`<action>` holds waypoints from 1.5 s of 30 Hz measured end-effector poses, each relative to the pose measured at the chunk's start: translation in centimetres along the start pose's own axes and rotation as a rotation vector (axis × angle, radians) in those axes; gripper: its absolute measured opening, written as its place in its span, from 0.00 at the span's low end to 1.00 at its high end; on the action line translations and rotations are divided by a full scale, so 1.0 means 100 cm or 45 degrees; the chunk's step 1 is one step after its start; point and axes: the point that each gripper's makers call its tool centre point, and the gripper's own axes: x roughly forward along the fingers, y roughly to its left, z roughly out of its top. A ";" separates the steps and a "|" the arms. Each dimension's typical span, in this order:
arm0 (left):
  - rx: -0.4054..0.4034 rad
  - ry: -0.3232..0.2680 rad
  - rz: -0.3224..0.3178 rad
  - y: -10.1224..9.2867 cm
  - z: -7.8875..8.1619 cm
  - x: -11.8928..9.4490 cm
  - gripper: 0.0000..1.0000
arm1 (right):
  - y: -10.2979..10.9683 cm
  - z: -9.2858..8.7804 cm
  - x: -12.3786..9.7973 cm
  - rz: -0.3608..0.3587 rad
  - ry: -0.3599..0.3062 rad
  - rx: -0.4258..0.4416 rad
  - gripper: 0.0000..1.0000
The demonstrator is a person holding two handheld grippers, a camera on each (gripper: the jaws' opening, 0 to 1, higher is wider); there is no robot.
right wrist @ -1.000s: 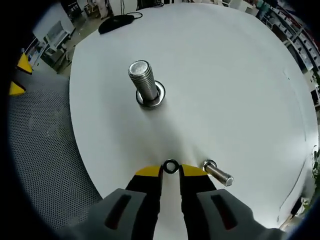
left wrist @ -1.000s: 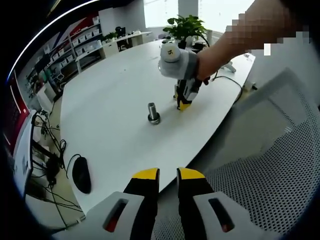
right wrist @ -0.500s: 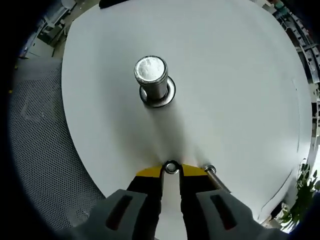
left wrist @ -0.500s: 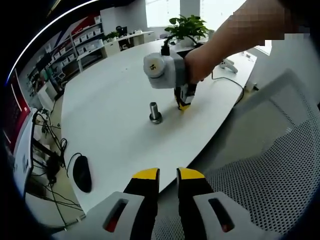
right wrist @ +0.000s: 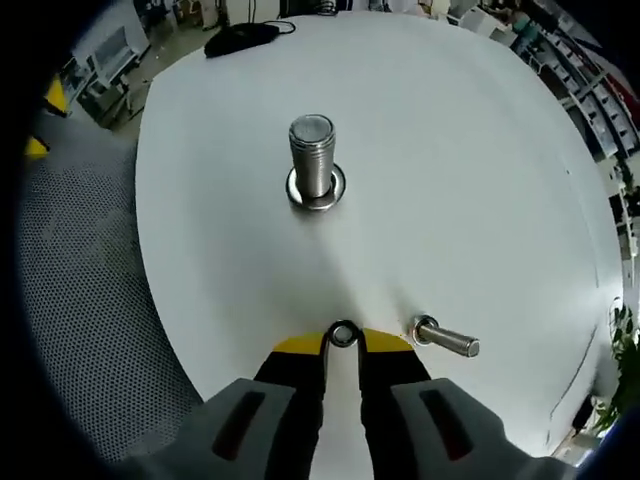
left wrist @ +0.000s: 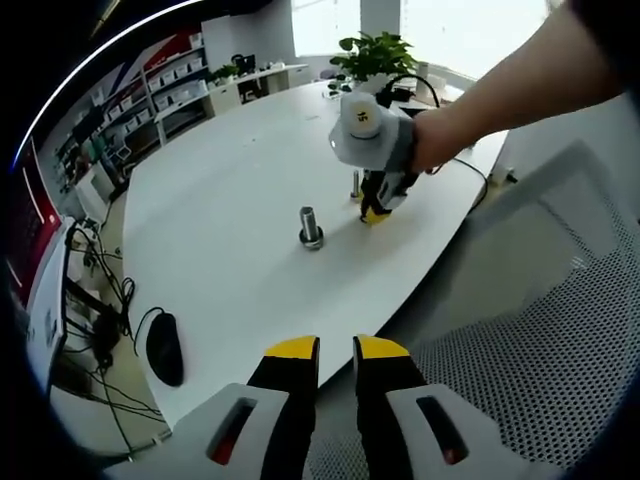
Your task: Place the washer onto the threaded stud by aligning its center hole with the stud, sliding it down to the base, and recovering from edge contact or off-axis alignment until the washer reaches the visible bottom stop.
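Note:
A steel threaded stud [right wrist: 315,160] stands upright on a flat round base [right wrist: 316,190] on the white table [right wrist: 480,180]. My right gripper [right wrist: 343,338] is shut on a small metal washer [right wrist: 343,334], held at the jaw tips short of the stud and off to its side. In the left gripper view the stud [left wrist: 309,226] stands mid-table, and the right gripper [left wrist: 375,213], held by a hand, hovers just to its right, low over the table. My left gripper [left wrist: 337,350] hangs off the table's near edge, jaws close together with nothing between them.
A second bolt [right wrist: 445,338] rests on the table next to the right gripper's tips. A black mouse [left wrist: 163,348] lies near the table's edge, with cables below. A grey mesh chair [left wrist: 520,380] is under the left gripper. A potted plant [left wrist: 372,55] stands at the far end.
Half a second ago the right gripper was almost over the stud's top with the washer; it has since drawn back and sideways, away from the stud. The left gripper has stayed still.

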 end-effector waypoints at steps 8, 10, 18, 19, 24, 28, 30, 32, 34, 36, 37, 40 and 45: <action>0.013 0.009 -0.010 -0.002 -0.001 0.001 0.11 | -0.005 -0.005 -0.013 0.019 -0.084 0.161 0.14; 0.014 0.006 -0.010 -0.002 -0.001 0.001 0.11 | -0.010 -0.001 -0.020 0.008 -0.116 0.176 0.14; 0.012 0.000 -0.014 -0.002 0.000 0.000 0.11 | -0.027 0.011 -0.046 -0.024 -0.186 0.182 0.14; 0.014 0.001 -0.015 -0.002 0.000 0.000 0.11 | -0.028 0.012 -0.049 -0.029 -0.196 0.181 0.14; 0.017 0.007 -0.020 -0.003 -0.001 0.000 0.11 | -0.043 0.020 -0.063 -0.071 -0.255 0.187 0.14; 0.017 0.006 -0.023 -0.003 -0.001 0.001 0.11 | -0.052 0.022 -0.066 -0.096 -0.264 0.182 0.14; 0.016 0.006 -0.024 -0.004 0.000 0.000 0.11 | -0.054 0.022 -0.065 -0.108 -0.269 0.189 0.14; 0.016 0.005 -0.024 -0.003 0.000 0.001 0.11 | -0.052 0.022 -0.062 -0.111 -0.264 0.175 0.14; 0.014 0.006 -0.023 -0.003 -0.001 0.001 0.11 | -0.053 0.019 -0.058 -0.130 -0.247 0.130 0.14; 0.012 0.007 -0.023 -0.003 -0.001 0.001 0.11 | -0.052 0.020 -0.058 -0.137 -0.249 0.126 0.14; 0.012 0.007 -0.022 -0.003 -0.001 0.001 0.11 | -0.052 0.020 -0.057 -0.131 -0.251 0.134 0.14; 0.010 0.008 -0.022 -0.003 -0.001 0.001 0.11 | -0.053 0.022 -0.055 -0.142 -0.253 0.116 0.14; 0.009 0.011 -0.024 -0.003 -0.001 0.001 0.11 | -0.058 0.023 -0.054 -0.155 -0.247 0.114 0.14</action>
